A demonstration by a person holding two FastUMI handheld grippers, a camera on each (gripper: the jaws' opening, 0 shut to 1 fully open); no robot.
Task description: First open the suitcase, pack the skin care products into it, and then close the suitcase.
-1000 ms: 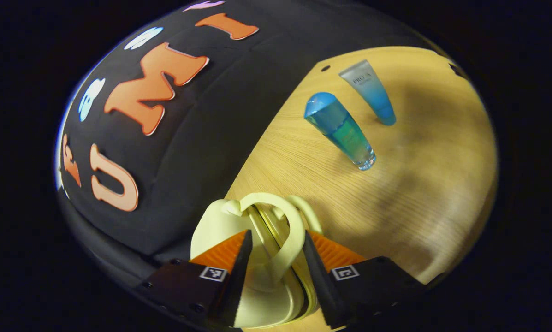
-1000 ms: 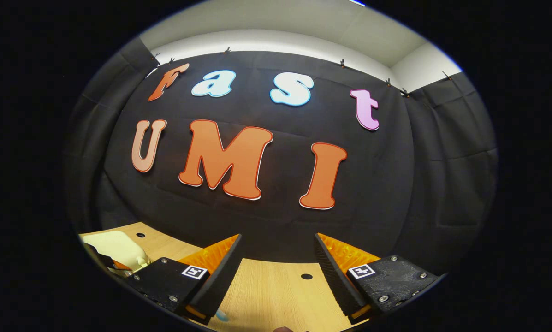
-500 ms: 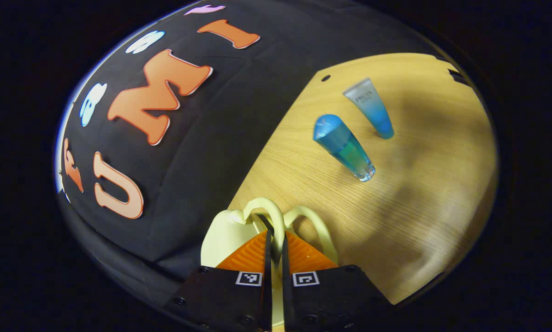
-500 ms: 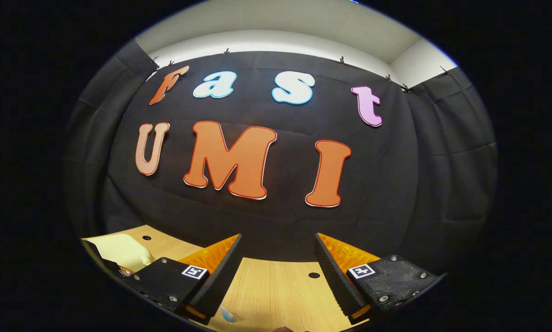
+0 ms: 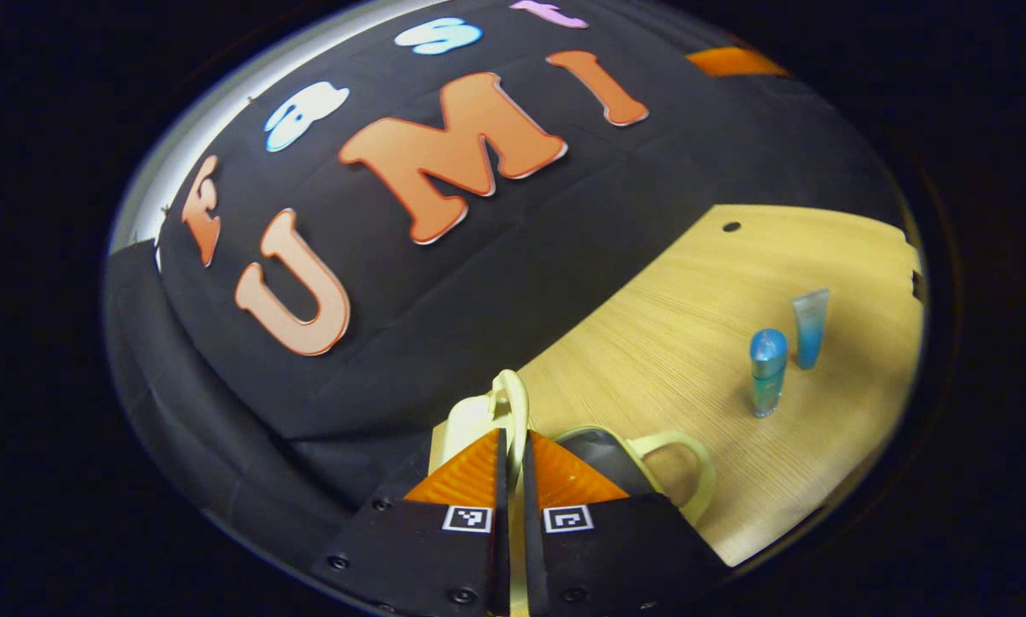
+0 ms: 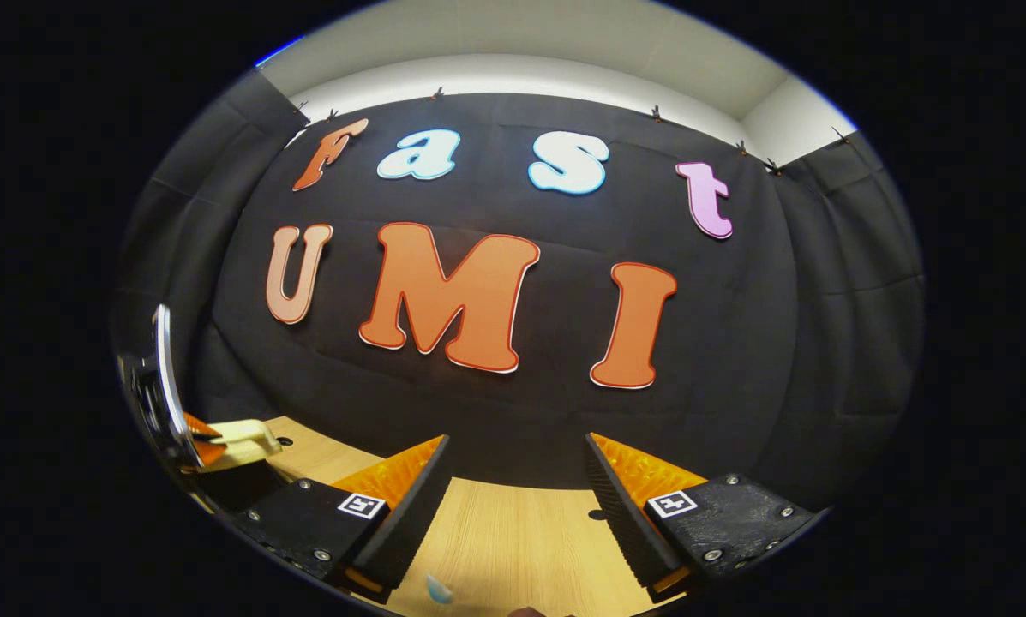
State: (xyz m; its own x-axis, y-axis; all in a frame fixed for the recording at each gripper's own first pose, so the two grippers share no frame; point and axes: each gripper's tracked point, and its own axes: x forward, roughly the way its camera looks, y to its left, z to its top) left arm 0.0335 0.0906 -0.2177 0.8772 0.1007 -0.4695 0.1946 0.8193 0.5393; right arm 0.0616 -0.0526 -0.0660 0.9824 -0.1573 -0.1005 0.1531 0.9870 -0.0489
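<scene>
On the wooden table [image 5: 701, 291], left gripper [image 5: 510, 446] jaws clamp the suitcase handle [image 5: 513, 403]; right gripper [image 6: 517, 480] jaws apart.

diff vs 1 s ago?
The left gripper closed on one handle of the suitcase and lifted it, so the lid is coming up; the other handle stayed down, and a dark gap shows between them. The right gripper stayed open above the table. The bottle and tube stayed upright.

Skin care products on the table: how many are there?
2. A blue-capped clear bottle stands upright on the wooden table, and a blue-and-silver squeeze tube stands just behind it, closer to the table's far right edge. Others may be hidden.
</scene>
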